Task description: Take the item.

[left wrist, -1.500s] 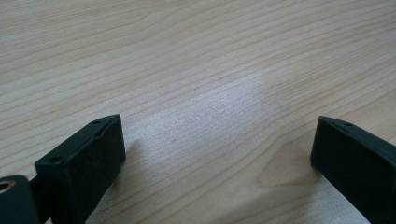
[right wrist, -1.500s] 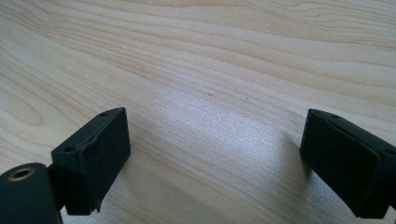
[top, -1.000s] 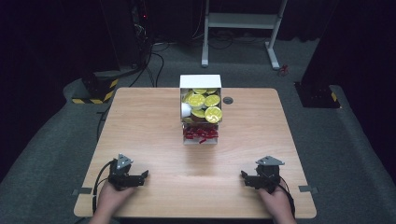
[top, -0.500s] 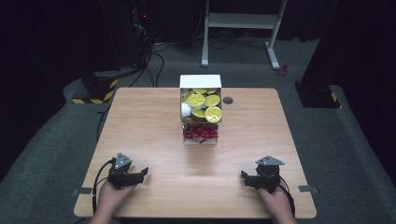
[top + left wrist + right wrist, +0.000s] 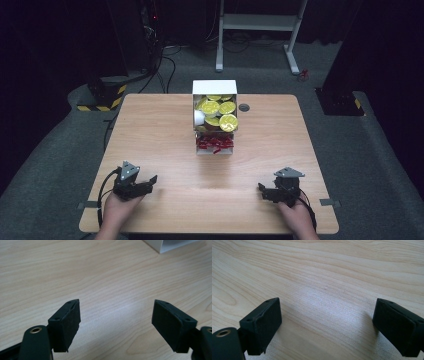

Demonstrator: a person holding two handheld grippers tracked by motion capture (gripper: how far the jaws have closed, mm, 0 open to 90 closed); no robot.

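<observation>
At the near left of the desk (image 5: pixel 160 130), the left claw (image 5: pixel 145 183) rests low in the person's left hand (image 5: pixel 117 210), its jaws spread wide with nothing between them (bare wood grain lies in the gap in the left gripper view (image 5: pixel 116 322)). A corner of something white sits at the top right of that view; I take it for the box, though I cannot tell.

Toward the middle, at the far side of the desk, stands a white box (image 5: pixel 215 110), well apart from both claws and roughly between them across the width. Its open face holds round yellow discs (image 5: pixel 228 121), piled against each other, with one small white piece (image 5: pixel 199 118) at their left. Below them, in the box's lower part, lies a cluster of small red bits (image 5: pixel 214 144). Just right of the box a small dark round spot (image 5: pixel 244 107) marks the desk.

At the near right, the right claw (image 5: pixel 264 192) sits in the right hand (image 5: pixel 297 220), jaws likewise wide and holding nothing, bare wood between them in the right gripper view (image 5: pixel 327 325).
</observation>
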